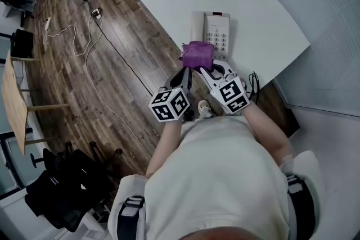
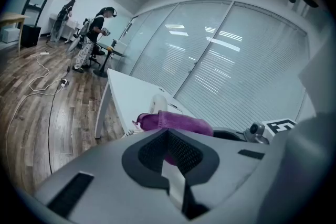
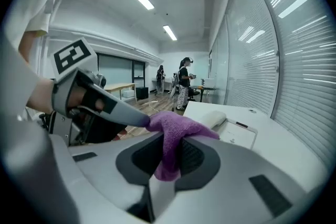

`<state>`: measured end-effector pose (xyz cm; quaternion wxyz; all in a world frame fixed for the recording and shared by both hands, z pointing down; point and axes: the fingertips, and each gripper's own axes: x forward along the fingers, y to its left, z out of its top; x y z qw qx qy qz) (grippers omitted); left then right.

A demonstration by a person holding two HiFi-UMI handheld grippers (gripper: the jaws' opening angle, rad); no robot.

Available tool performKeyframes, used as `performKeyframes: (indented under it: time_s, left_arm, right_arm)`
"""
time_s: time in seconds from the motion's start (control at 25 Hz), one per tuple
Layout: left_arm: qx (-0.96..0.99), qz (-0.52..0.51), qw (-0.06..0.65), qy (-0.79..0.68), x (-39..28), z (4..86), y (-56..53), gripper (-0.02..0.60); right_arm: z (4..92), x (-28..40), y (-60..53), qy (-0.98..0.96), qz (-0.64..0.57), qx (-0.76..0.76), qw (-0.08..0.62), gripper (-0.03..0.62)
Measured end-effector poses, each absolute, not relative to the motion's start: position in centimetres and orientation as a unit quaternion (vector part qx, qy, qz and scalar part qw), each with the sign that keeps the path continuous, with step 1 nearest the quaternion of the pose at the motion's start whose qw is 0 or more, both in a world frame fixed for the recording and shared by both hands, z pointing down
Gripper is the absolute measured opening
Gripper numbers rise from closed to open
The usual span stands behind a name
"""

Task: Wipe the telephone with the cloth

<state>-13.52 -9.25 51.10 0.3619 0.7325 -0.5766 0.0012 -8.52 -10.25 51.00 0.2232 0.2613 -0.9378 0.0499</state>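
Starting at the left, the left gripper [image 1: 185, 69] has its jaws brought together on the left edge of the cloth [image 1: 198, 55]. Its own view shows a sliver of purple pinched between the dark pads, and the bulk of the cloth bunched just beyond the tips.

The cloth spans the short gap between the two grippers as a crumpled purple wad. It lies over the near end of the telephone [image 1: 216, 31], on the handset side. Whether it presses on the casing or hangs just above cannot be told.

The right gripper [image 1: 209, 70] is likewise clamped: a fold of cloth stands upright between its pads and spills over the top.

The telephone sits flat on the white tabletop [image 1: 259, 14], straight ahead of both sets of jaws and a little to the right. Its long axis runs away from the person, handset on the left, keypad on the right. Most of the keypad is uncovered.

Judgement: the right gripper is nearer the keypad and the left nearer the handset. The coming wipe calls for travel forward along that long axis, with the cloth kept low enough to bear on the surface.
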Motion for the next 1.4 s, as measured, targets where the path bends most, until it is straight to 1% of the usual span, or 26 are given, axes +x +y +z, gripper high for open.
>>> performKeyframes:
  time_s: [0.28,0.52,0.72,1.04,1.08,1.12,1.2,1.28,1.4]
  left_arm:
    - [0.741,0.010,0.359,-0.567,-12.4,51.2,-10.8,0.021]
    - [0.746,0.023,0.351,-0.566,-11.6,51.3,-12.9,0.021]
    - [0.746,0.041,0.335,-0.573,-11.2,51.5,-15.1,0.021]
    - [0.740,0.090,0.308,-0.591,-11.4,52.7,-18.0,0.025]
    - [0.741,0.098,0.304,-0.590,-11.2,52.9,-18.4,0.062]
    - [0.743,0.106,0.301,-0.589,-11.1,53.0,-18.7,0.132]
    - [0.743,0.123,0.292,-0.589,-11.0,53.3,-19.3,0.162]
    - [0.742,0.141,0.283,-0.591,-10.9,53.6,-20.0,0.206]
    - [0.738,0.161,0.278,-0.593,-10.7,54.3,-21.3,0.230]
  right_arm:
    - [47.9,-5.4,-11.7,-0.933,0.057,0.306,0.180,0.062]
    - [47.5,-1.8,-13.9,-0.919,0.076,0.351,0.163,0.063]
    - [47.8,1.0,-15.5,-0.903,0.091,0.386,0.164,0.062]
    - [47.8,3.1,-16.4,-0.895,0.096,0.407,0.158,0.062]
    - [48.0,3.2,-16.5,-0.894,0.098,0.408,0.158,0.061]
    - [48.0,3.4,-16.4,-0.893,0.100,0.408,0.159,0.061]
    - [48.2,3.6,-16.1,-0.892,0.104,0.409,0.159,0.061]
    - [48.3,3.8,-16.0,-0.891,0.107,0.410,0.159,0.062]
    - [48.6,4.2,-16.0,-0.890,0.111,0.411,0.163,0.062]
